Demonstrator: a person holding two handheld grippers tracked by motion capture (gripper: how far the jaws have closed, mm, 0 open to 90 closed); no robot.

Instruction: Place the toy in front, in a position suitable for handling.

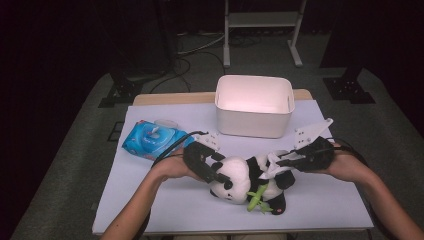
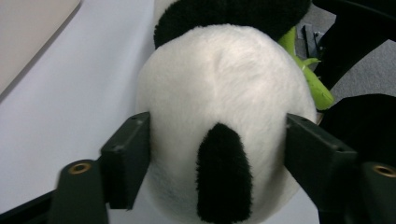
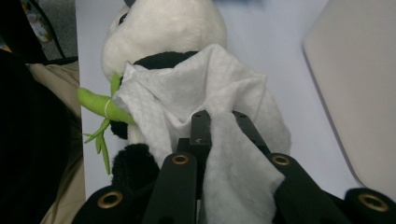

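We find the left gripper (image 1: 214,176) clasping the panda's head (image 2: 219,116); the right gripper (image 1: 281,161) pinches a wipe (image 3: 196,93) against its body near the table's front edge (image 1: 225,231). We judge the wiping underway, unfinished.

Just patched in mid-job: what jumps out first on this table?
A plush panda lies at the table's near middle, its head clasped between the jaws of the left tool. The right tool pinches a white wipe draped over the panda's back. Behind stands a white bin, and a blue wipes pack lies at the left.
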